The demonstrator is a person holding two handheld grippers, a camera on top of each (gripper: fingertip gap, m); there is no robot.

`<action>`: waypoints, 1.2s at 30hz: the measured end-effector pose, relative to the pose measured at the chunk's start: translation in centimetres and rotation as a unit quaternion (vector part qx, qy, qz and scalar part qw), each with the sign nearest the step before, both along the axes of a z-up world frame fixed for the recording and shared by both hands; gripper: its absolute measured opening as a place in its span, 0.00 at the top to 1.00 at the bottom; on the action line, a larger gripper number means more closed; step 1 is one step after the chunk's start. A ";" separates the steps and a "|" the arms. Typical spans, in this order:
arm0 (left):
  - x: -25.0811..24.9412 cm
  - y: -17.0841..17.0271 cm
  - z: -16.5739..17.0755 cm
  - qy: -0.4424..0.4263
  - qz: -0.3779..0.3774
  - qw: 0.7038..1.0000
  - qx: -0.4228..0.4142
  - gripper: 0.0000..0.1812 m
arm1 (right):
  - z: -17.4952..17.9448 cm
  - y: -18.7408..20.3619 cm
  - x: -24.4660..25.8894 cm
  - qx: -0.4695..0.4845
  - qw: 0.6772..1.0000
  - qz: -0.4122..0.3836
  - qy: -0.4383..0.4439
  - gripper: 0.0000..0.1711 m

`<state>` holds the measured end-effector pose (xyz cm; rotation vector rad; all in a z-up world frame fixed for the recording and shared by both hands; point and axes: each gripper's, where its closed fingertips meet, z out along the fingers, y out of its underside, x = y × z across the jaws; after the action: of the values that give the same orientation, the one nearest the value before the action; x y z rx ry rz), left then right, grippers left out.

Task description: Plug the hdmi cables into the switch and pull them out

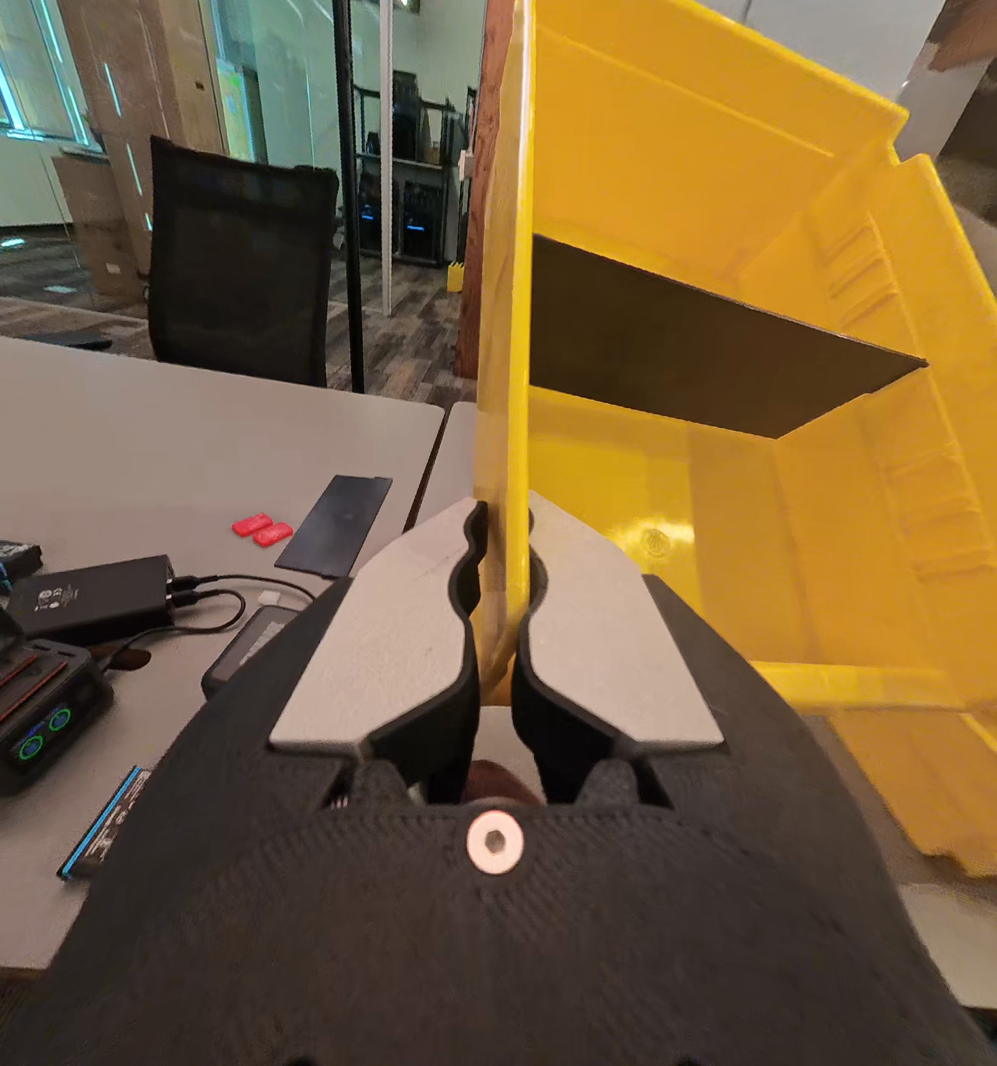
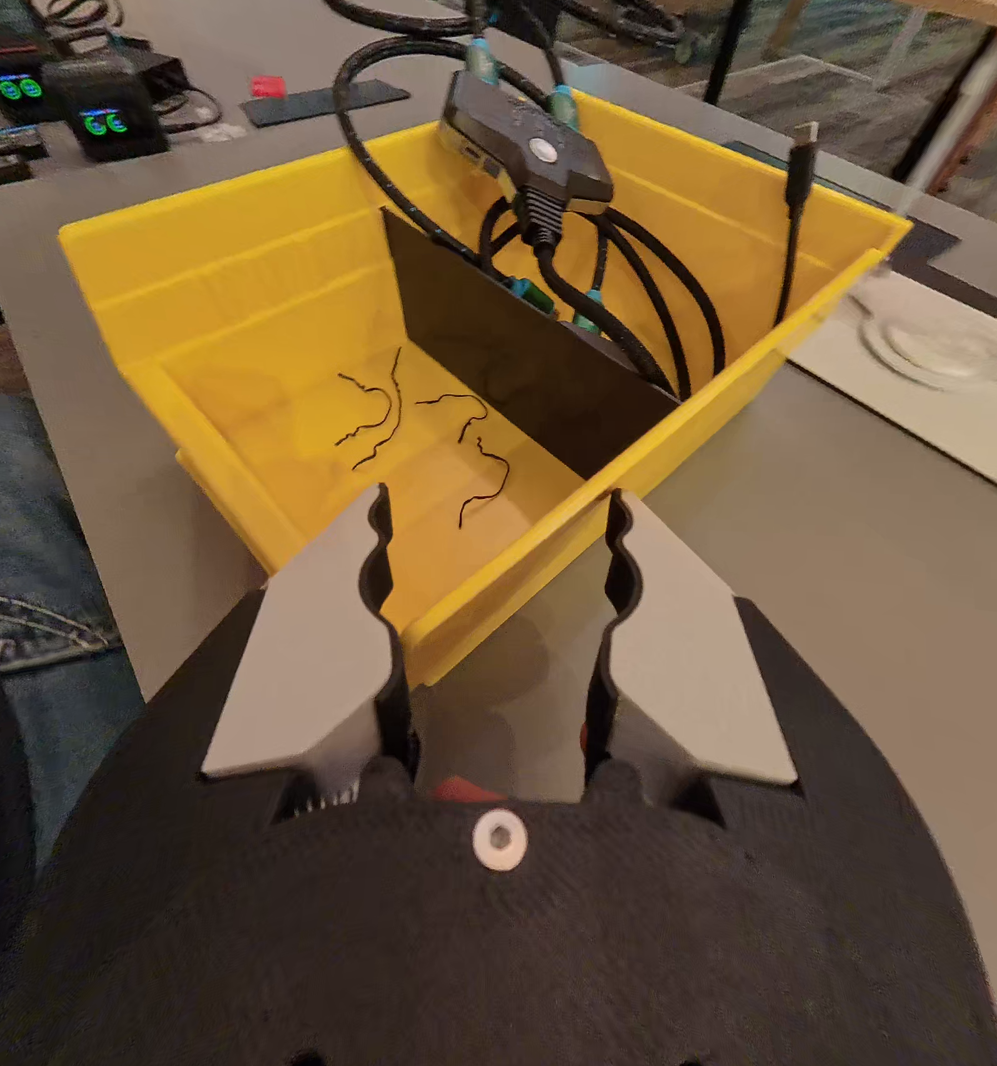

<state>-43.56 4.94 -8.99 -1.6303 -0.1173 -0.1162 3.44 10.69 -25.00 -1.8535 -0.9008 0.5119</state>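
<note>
Left hand-held gripper (image 1: pixel 507 582) is clamping the yellow plastic bin (image 1: pixel 715 173) wall, right hand-held gripper (image 2: pixel 499 554) is hovering open w/ black plastic HDMI switch (image 2: pixel 527 147) ahead, apparently w/ teal-ended black braided cables (image 2: pixel 646 300) plugged in, unplugging left.

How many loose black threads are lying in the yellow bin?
4, all on the floor of the bin's near compartment: two at left, one middle, one nearest the right gripper. More may hide behind the black divider.

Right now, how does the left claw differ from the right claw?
The left claw is shut on one wall of the yellow plastic bin; the right claw is open and holds nothing. The left one grips the wall edge-on; the right one hangs above another wall's rim. Both have grey fingers with wavy black pads.
</note>
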 end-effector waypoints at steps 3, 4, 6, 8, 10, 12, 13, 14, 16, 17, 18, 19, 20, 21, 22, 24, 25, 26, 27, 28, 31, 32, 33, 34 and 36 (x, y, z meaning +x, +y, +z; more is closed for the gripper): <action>1.3 -0.2 1.3 0.009 -0.012 1.000 0.012 0.97 | 0.0 -0.1 -5.2 -0.004 0.999 0.048 0.003 0.54; 1.9 -0.2 1.7 0.012 -0.017 1.000 0.016 0.97 | 0.0 -0.3 -7.0 -0.007 0.998 0.070 0.008 0.51; 3.2 -0.2 2.3 0.015 -0.030 0.999 0.021 0.97 | 0.0 -0.6 -9.9 -0.011 0.994 0.109 0.009 0.50; 4.8 -0.1 2.9 0.014 -0.046 0.999 0.026 0.97 | 0.9 -0.5 -11.1 -0.008 0.992 0.124 0.017 0.50; 6.9 0.2 3.4 0.015 -0.063 0.997 0.030 0.97 | 3.1 -0.2 -10.6 0.010 0.992 0.120 0.044 0.51; 9.5 0.7 3.6 0.019 -0.085 0.996 0.029 0.97 | 5.9 -0.3 -8.6 0.034 0.990 0.115 0.080 0.52; 10.9 1.0 3.6 0.025 -0.096 0.995 0.029 0.97 | 7.5 -0.5 -7.1 0.049 0.988 0.110 0.099 0.51; 12.5 1.4 3.6 0.032 -0.107 0.993 0.028 0.97 | 9.1 -0.9 -5.4 0.065 0.986 0.101 0.118 0.51; 16.4 2.5 3.1 0.039 -0.132 0.990 0.021 0.97 | 12.3 -2.3 -1.9 0.091 0.979 0.086 0.161 0.49; 18.6 3.2 2.6 0.040 -0.148 0.988 0.015 0.97 | 13.7 -3.3 -0.2 0.104 0.975 0.079 0.181 0.48; 21.0 3.8 2.1 0.043 -0.164 0.986 0.008 0.97 | 14.7 -4.3 1.4 0.115 0.971 0.071 0.197 0.48; 23.4 4.3 1.5 0.046 -0.181 0.982 0.001 0.97 | 15.5 -5.3 2.9 0.125 0.968 0.062 0.209 0.49; 25.9 4.8 1.0 0.051 -0.199 0.979 -0.007 0.97 | 16.1 -6.4 4.3 0.134 0.964 0.056 0.222 0.52; 28.4 5.3 0.5 0.060 -0.216 0.975 -0.011 0.97 | 16.6 -7.4 5.7 0.143 0.960 0.049 0.237 0.54; 30.9 5.6 0.1 0.071 -0.233 0.970 -0.015 0.96 | 16.9 -8.2 7.0 0.148 0.956 0.039 0.252 0.55; 35.8 6.0 -1.0 0.079 -0.270 0.959 -0.031 0.97 | 16.5 -9.4 9.2 0.147 0.953 0.012 0.264 0.50; 38.1 6.0 -1.5 0.080 -0.289 0.953 -0.042 0.96 | 16.1 -9.7 10.2 0.150 0.954 -0.007 0.261 0.48; 40.4 6.0 -2.1 0.084 -0.305 0.947 -0.049 0.96 | 15.6 -9.8 11.3 0.156 0.955 -0.031 0.252 0.47; 42.5 5.8 -2.7 0.091 -0.319 0.942 -0.054 0.97 | 15.0 -9.8 12.5 0.161 0.955 -0.062 0.243 0.43; 44.5 5.8 -3.3 0.093 -0.327 0.938 -0.063 0.96 | 14.5 -9.7 13.7 0.163 0.953 -0.091 0.239 0.38; 48.9 6.2 -5.5 0.082 -0.351 0.929 -0.086 0.96 | 12.8 -9.2 17.4 0.169 0.947 -0.164 0.218 0.42; 50.2 6.3 -6.3 0.074 -0.358 0.926 -0.092 0.96 | 12.1 -8.9 18.6 0.169 0.944 -0.185 0.213 0.42; 51.3 6.4 -7.3 0.073 -0.361 0.924 -0.101 0.96 | 11.5 -8.6 19.6 0.162 0.942 -0.204 0.210 0.42; 52.4 6.5 -8.2 0.072 -0.364 0.922 -0.110 0.96 | 10.7 -8.3 20.5 0.149 0.941 -0.220 0.209 0.42; 53.9 6.9 -9.7 0.068 -0.367 0.920 -0.123 0.96 | 9.2 -7.6 21.9 0.124 0.940 -0.242 0.205 0.42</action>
<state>10.39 11.87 -18.72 -1.8573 0.6185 -0.5808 25.35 3.10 -15.78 -1.5773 -0.2037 0.4267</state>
